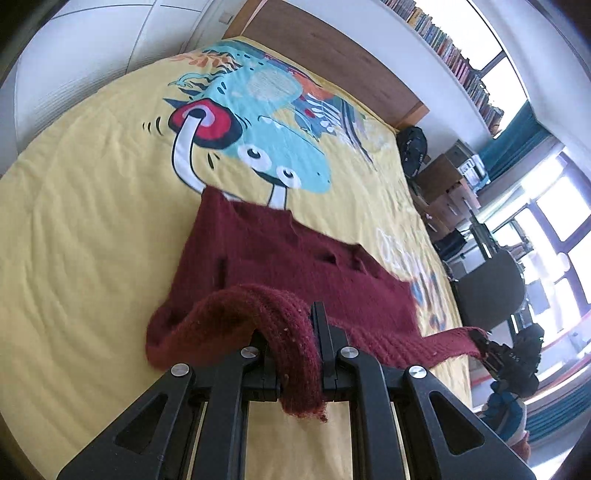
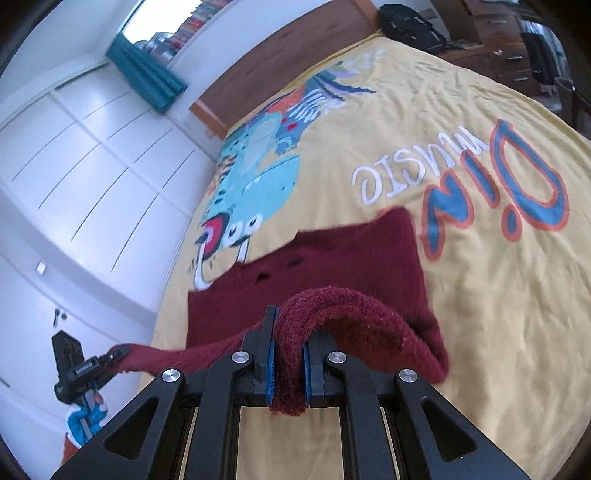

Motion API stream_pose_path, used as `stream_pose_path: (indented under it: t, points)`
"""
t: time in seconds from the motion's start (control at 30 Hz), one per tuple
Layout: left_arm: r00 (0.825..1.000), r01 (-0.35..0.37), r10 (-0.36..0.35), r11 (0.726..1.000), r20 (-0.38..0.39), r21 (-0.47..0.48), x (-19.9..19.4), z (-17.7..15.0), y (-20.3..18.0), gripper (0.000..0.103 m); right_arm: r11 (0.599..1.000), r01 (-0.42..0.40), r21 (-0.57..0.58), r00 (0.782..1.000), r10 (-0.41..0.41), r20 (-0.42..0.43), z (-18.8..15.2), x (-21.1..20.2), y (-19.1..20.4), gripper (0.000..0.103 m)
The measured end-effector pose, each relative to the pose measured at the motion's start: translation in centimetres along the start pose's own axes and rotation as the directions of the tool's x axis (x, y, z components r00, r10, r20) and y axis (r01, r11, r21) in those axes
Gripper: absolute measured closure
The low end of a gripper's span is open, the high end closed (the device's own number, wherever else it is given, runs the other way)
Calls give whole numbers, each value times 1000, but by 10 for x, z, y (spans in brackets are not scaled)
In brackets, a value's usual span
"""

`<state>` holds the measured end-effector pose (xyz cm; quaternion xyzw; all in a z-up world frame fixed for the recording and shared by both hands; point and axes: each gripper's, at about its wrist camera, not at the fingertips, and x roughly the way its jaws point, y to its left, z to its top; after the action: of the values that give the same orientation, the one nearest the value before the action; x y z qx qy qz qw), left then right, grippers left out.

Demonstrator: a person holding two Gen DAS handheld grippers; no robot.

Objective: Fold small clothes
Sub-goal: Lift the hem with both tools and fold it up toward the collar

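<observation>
A dark red knitted garment (image 1: pixel 280 254) lies spread on a yellow bedspread (image 1: pixel 74 221). My left gripper (image 1: pixel 295 354) is shut on its near left corner, the ribbed hem bunched between the fingers. My right gripper (image 2: pixel 288 354) is shut on the near right corner of the garment (image 2: pixel 332 258), hem pinched between the blue pads (image 2: pixel 270 365). The near edge is lifted and stretched between both grippers. The right gripper also shows in the left wrist view (image 1: pixel 491 350), and the left gripper in the right wrist view (image 2: pixel 107 360).
The bedspread carries a blue dinosaur print (image 1: pixel 269 136) and large lettering (image 2: pixel 480 177). A wooden headboard (image 1: pixel 332 55) stands at the far end. White wardrobe doors (image 2: pixel 74 166) are on one side, a desk, chair (image 1: pixel 487 288) and windows on the other. A black backpack (image 2: pixel 410 26) rests by the headboard.
</observation>
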<state>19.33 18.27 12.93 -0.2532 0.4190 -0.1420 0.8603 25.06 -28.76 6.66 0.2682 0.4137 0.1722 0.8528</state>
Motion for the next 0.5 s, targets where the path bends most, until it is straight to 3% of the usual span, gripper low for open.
stream_pose_path:
  t: [0.3,0.5]
  points:
    - [994,-98,98,995,-54,3,87,44,23,93,993,72,89,997,-71,-23,32,74,-35,92]
    - [979,-161,159,987,-125,-12,134,52,48,92,984,123,132,991,-115,-63,43,118,-56,90]
